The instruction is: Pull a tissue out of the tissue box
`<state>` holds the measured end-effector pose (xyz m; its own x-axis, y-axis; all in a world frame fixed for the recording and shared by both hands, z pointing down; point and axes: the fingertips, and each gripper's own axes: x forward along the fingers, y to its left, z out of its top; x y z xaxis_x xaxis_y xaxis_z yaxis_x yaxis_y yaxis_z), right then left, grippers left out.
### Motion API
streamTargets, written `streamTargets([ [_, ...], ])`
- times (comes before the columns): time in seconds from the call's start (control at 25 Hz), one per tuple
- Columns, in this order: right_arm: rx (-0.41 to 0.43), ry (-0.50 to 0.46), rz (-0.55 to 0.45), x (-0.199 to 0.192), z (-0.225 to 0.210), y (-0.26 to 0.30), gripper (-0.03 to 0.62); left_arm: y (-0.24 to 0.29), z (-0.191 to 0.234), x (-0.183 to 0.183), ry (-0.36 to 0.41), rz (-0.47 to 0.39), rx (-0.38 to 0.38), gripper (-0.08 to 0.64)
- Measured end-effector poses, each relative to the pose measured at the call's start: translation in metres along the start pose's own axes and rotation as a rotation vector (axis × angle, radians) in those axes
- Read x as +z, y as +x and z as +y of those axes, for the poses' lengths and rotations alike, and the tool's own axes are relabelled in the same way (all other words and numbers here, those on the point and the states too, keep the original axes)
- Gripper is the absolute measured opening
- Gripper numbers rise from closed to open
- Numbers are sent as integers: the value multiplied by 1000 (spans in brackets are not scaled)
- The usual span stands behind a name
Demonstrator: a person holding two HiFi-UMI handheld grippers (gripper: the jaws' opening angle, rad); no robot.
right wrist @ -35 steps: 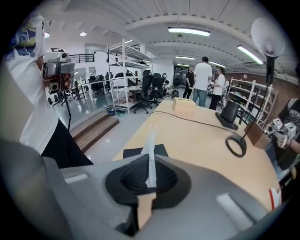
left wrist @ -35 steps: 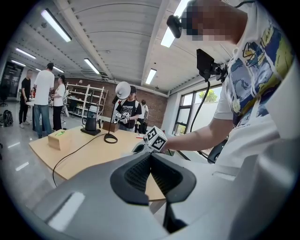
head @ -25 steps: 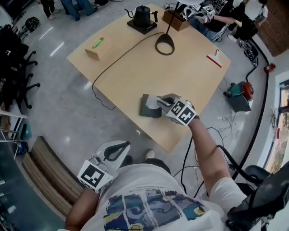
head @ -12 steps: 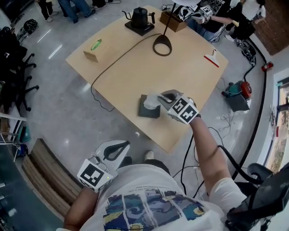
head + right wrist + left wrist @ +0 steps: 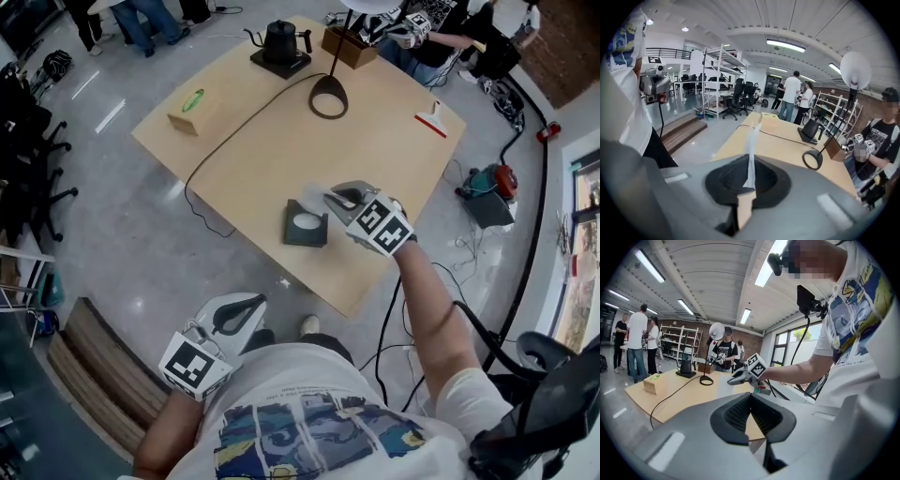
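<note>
Lifted higher than a second ago, right gripper (image 5: 332,197) jaws pinching the white tissue (image 5: 751,140) up off the tissue box (image 5: 307,227), probably nearly free; left gripper (image 5: 251,304) jaws pressed together, empty.

floor (image 5: 112,216): grey, glossy | table (image 5: 375,141): wood | wall (image 5: 572,52): brick | strip lights (image 5: 785,45): lit

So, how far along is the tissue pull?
Done: the right gripper has its jaws shut on the tissue. In hand: the tissue is raised above the tissue box; whether it is fully free is too blurred to tell. Left: clear it from the box. The left gripper is shut, empty.
</note>
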<state>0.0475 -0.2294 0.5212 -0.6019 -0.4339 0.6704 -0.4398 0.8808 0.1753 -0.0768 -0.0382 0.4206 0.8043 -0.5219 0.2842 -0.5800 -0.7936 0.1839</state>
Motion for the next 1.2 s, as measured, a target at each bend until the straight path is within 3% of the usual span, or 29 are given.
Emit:
streamTargets([
  [0.72,-90,-49,-102,44,12,-63,3,-3,-22,1,27,-5,-30,7],
  [1.2,-139,-46,-187,71,57,-128,3,1,-39,4,36,-13,-76,8],
])
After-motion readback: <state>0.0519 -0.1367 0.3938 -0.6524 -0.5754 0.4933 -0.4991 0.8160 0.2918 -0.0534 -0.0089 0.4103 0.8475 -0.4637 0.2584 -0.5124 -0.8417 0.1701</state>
